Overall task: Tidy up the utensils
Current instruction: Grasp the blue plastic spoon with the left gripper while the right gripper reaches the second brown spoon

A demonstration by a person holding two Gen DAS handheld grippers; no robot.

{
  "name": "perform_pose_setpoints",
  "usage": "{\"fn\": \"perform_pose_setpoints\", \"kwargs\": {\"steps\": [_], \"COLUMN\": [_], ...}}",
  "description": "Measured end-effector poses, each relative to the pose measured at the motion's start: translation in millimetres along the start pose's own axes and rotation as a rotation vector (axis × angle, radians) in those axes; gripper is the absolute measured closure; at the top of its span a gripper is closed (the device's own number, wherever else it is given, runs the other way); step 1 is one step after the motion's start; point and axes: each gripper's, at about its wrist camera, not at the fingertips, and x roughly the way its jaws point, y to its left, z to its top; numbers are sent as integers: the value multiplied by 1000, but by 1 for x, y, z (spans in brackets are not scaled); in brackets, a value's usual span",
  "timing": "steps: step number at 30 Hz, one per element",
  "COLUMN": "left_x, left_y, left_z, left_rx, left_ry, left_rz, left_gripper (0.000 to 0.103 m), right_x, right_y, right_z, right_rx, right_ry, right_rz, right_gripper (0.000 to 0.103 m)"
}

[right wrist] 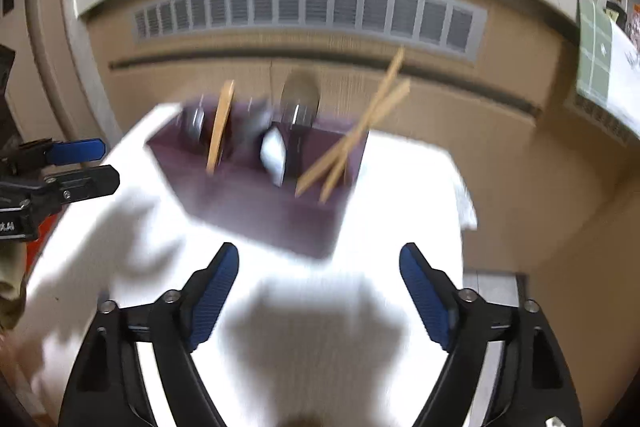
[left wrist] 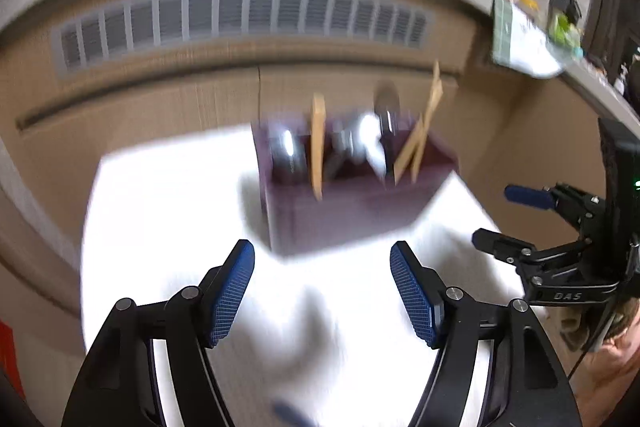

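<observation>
- The dark utensil box (left wrist: 344, 203) sits far on the white tabletop (left wrist: 160, 227), sorting upright wooden sticks (left wrist: 416, 143) and metal utensils (right wrist: 296, 107) into compartments.
- Left gripper (left wrist: 322, 291) and right gripper (right wrist: 318, 297) hang released, both empty, so sorting looks finished.

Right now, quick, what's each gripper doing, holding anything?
Left gripper: open, nothing between its pads.
Right gripper: open, nothing between its pads.

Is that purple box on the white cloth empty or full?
Partly filled: the purple box holds wooden sticks and blurred metal utensils standing upright.
</observation>
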Motion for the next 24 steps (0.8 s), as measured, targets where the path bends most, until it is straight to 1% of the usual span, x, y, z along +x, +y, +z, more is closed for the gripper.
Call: {"fn": "perform_pose_setpoints", "kwargs": {"steps": [1,2,4,5,7,10,14,16,18,20,21,24], "left_x": [3,6,12,14,11,-4,-29,-38,-43,-46,-46,-44], "left_y": [-1,-2,-4,-4,-4,6,20,28,35,40,41,39], "left_z": [-10,-22,-41,-51,-67,-84,-92,-94,-97,-102,-103,-102], "left_rx": [-11,-18,-29,-32,-35,-81,-143,-167,-184,-190,-187,-177], "left_ry": [6,35,87,110,128,113,62,44,42,44,47,46], "left_rz": [-3,-7,-26,-28,9,50,147,175,182,187,186,170], "left_gripper": [32,32,32,32,32,32,32,32,30,29,29,29], "right_x": [-2,-4,-9,-11,-15,-25,-36,-33,-23,-10,-8,-3], "right_y": [6,14,25,32,49,79,123,143,160,164,162,138], "right_z": [-12,-26,-45,-59,-76,-96,-100,-101,-105,-107,-107,-99], "right_rx": [-16,-34,-44,-37,-45,-106,-201,-255,-307,-334,-340,-327], "right_ry": [24,45,76,98,130,140,138,143,158,178,177,151], "right_rz": [12,29,61,99,160,220,331,358,342,287,263,170], "right_gripper": [20,20,20,20,20,20,20,18,18,19,21,22]}}
